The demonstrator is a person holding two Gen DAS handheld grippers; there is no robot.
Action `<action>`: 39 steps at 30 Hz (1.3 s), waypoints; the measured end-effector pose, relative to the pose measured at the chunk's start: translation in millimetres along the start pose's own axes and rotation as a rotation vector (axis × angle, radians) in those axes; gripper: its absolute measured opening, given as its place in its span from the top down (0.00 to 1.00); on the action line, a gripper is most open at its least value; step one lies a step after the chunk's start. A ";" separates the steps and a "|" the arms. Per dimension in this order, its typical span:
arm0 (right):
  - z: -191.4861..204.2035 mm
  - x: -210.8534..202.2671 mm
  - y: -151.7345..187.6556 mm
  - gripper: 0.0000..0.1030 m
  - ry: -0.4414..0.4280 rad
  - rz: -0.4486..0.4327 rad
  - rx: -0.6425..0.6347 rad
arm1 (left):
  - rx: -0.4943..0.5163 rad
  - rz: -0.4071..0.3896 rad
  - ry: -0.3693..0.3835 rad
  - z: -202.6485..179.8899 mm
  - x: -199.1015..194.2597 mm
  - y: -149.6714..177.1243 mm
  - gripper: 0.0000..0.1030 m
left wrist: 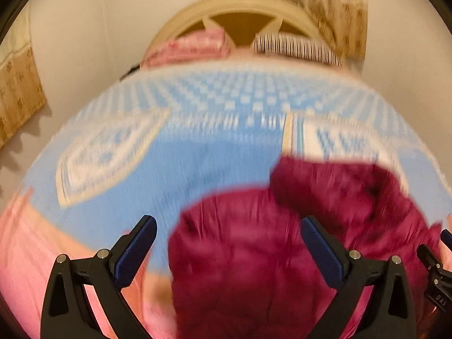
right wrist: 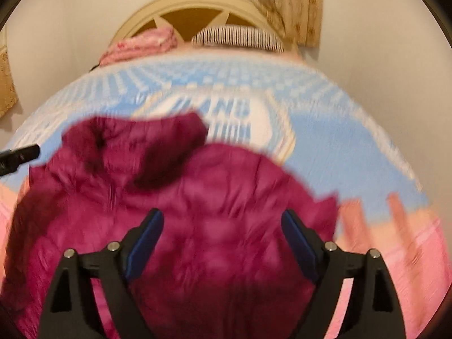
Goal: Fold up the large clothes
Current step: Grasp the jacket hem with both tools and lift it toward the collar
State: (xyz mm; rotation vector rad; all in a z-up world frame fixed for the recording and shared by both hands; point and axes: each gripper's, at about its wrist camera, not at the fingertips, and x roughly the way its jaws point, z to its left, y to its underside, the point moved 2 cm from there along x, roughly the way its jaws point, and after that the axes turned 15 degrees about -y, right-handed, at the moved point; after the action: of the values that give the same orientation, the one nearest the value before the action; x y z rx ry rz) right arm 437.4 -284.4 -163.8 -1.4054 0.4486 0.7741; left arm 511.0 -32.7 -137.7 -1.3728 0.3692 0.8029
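Jacket (right wrist: 197, 212) lies bunched on the bed (right wrist: 353, 147), near its foot. Left gripper (left wrist: 226, 243) and right gripper (right wrist: 221, 234): fingers spread, holding nothing, above the fabric. Risk: slippery padded cloth; a shallow pinch may slip or drag the bedspread (left wrist: 197, 163) underneath.

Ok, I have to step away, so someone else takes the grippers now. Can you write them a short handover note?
Left gripper: open, holding nothing, over the jacket's left edge.
Right gripper: open, holding nothing, over the jacket's middle.
The magenta puffer jacket lies rumpled on the blue checked blanket at the near end of the bed, hood toward the headboard.
Done: no fold visible.
Left: spread it flat, fold it.
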 end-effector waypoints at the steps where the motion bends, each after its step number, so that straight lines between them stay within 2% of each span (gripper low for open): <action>1: -3.5 -1.7 -14.8 0.15 -0.014 -0.015 0.017 | -0.003 -0.002 0.011 -1.0 1.8 -10.9 0.01; 4: -4.8 6.7 -47.4 0.15 -0.042 -0.023 0.052 | 0.044 0.002 -0.007 -20.4 20.0 -38.1 0.01; 6: -2.6 19.9 -68.4 0.15 -0.058 -0.011 0.048 | 0.079 0.019 -0.011 -35.9 34.9 -44.8 0.01; 7: -0.5 31.3 -79.7 0.14 -0.065 0.008 0.038 | 0.113 0.037 -0.008 -47.3 47.1 -47.5 0.01; 10: 7.9 64.5 -92.7 0.14 -0.065 0.087 0.009 | 0.177 0.051 -0.070 -70.4 71.8 -47.4 0.01; 13: 8.1 95.3 -93.8 0.14 -0.023 0.160 -0.028 | 0.207 0.078 -0.072 -79.3 92.3 -41.0 0.01; 14: 5.4 101.5 -93.9 0.17 -0.015 0.175 -0.036 | 0.214 0.083 -0.063 -80.5 97.9 -38.1 0.01; 16: -0.9 116.7 -91.8 0.29 -0.003 0.214 -0.050 | 0.232 0.073 -0.048 -82.7 100.6 -32.7 0.03; 17: -5.3 122.3 -89.7 0.48 -0.012 0.234 -0.049 | 0.245 0.066 -0.036 -84.7 100.7 -30.5 0.09; 18: -9.7 126.0 -87.1 0.74 -0.022 0.257 -0.046 | 0.262 0.064 -0.020 -86.0 101.2 -28.5 0.39; 19: -13.1 127.0 -83.9 0.82 -0.026 0.273 -0.048 | 0.282 0.079 0.004 -88.4 102.5 -26.3 0.79; 20: -12.5 126.1 -82.5 0.84 -0.034 0.270 -0.058 | 0.290 0.101 0.030 -89.8 104.4 -25.8 0.88; 21: -11.1 121.2 -81.3 0.86 -0.032 0.255 -0.077 | 0.280 0.105 0.042 -87.7 102.3 -26.3 0.88; 25: -0.7 87.0 -73.1 0.89 -0.029 0.175 -0.157 | 0.246 0.014 0.036 -74.1 70.4 -27.6 0.88; 28: 1.3 64.8 -59.2 0.91 -0.010 0.131 -0.209 | 0.246 -0.021 0.043 -68.3 51.6 -15.7 0.89; 30: 2.6 60.0 -50.2 0.92 0.001 0.123 -0.231 | 0.278 -0.057 0.009 -68.7 44.5 -1.4 0.90; 34: 8.3 55.9 -17.4 0.93 0.029 0.100 -0.278 | 0.309 -0.024 -0.012 -67.2 56.1 36.8 0.90; 36: 5.4 63.7 -5.0 0.93 0.035 0.115 -0.285 | 0.321 -0.025 -0.021 -65.8 60.6 52.0 0.90; 39: 4.5 69.3 12.7 0.93 0.058 0.116 -0.317 | 0.315 -0.040 -0.008 -65.0 54.6 56.6 0.90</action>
State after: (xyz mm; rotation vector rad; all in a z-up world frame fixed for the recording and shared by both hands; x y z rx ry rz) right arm 475.1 -265.4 -220.5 -1.7116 0.4704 0.9300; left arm 523.2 -79.6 -227.5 -1.0796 0.4409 0.6843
